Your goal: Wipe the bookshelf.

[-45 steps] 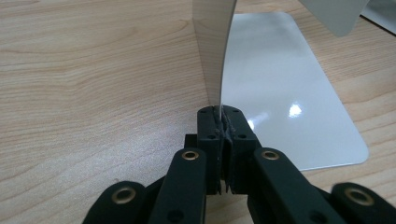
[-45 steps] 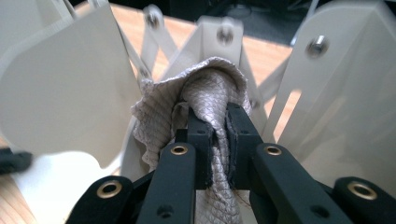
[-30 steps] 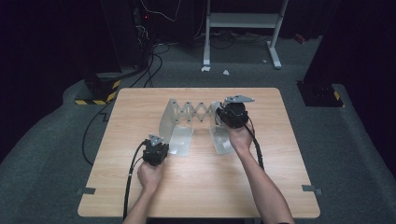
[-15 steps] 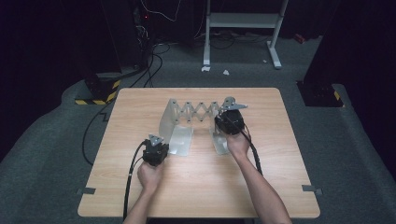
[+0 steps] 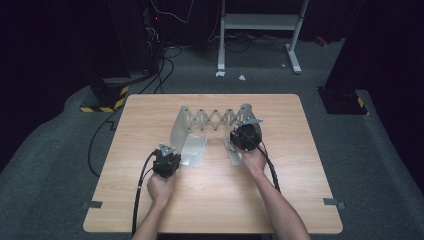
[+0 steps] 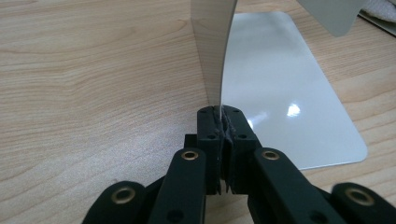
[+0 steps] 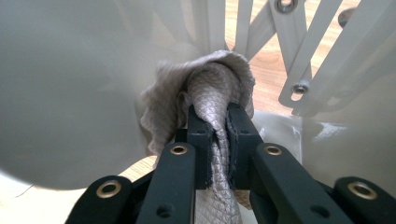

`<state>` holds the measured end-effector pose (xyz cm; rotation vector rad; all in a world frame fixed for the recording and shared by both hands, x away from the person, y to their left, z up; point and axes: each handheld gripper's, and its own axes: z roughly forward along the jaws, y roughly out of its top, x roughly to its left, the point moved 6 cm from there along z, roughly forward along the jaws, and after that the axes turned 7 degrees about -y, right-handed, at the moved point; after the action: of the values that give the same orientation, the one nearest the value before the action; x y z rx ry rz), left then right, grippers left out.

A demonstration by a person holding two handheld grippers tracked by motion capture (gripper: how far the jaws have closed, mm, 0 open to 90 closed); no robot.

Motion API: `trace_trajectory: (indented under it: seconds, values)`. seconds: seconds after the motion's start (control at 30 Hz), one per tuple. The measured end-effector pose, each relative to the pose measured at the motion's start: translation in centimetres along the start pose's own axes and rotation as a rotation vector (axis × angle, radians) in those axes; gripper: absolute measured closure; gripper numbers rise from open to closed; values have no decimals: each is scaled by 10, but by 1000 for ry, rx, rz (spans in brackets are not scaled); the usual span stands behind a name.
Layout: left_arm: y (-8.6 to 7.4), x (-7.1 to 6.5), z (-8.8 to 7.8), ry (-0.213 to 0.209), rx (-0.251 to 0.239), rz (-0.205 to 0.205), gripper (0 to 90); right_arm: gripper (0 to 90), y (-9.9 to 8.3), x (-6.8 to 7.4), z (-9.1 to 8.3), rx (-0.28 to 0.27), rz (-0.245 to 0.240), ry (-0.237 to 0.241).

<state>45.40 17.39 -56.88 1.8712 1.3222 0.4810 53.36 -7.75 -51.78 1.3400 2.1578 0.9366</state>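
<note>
resting on a wooden table over grey carpet, both tools grip: rack, cloth.

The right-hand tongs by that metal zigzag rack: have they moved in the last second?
Yes. In the high view the right tongs have slid toward the person, from the rack's far right end to its right plate, clamping a grey cloth.

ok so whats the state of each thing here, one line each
left gripper: shut on the thin upright edge of the left metal plate
right gripper: shut on a bunched grey cloth
scissor rack: standing on the table, lattice partly stretched
</note>
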Motion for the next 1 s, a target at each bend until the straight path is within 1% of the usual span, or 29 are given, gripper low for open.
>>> trace_trajectory:
  seconds: [0.3, 0.37, 0.47, 0.6, 0.77, 0.83, 1.0]
  values:
    - [0, 0, 0, 0, 0, 1, 862, 826, 14, 1, -30, -86, -1, 34]
    - [0, 0, 0, 0, 0, 1, 862, 826, 18, 1, -36, -94, -7, 37]
    - [0, 0, 0, 0, 1, 2, 861, 826, 27, 2, -48, -126, -19, 38]
    - [0, 0, 0, 0, 1, 1, 861, 826, 34, 2, -59, -153, -18, 42]
    - [0, 0, 0, 0, 0, 1, 861, 826, 42, 3, -69, -176, -25, 39]
    - [0, 0, 0, 0, 1, 1, 861, 826, 43, 3, -71, -183, -26, 40]
    - [0, 0, 0, 0, 0, 1, 861, 826, 42, 3, -70, -179, -24, 41]
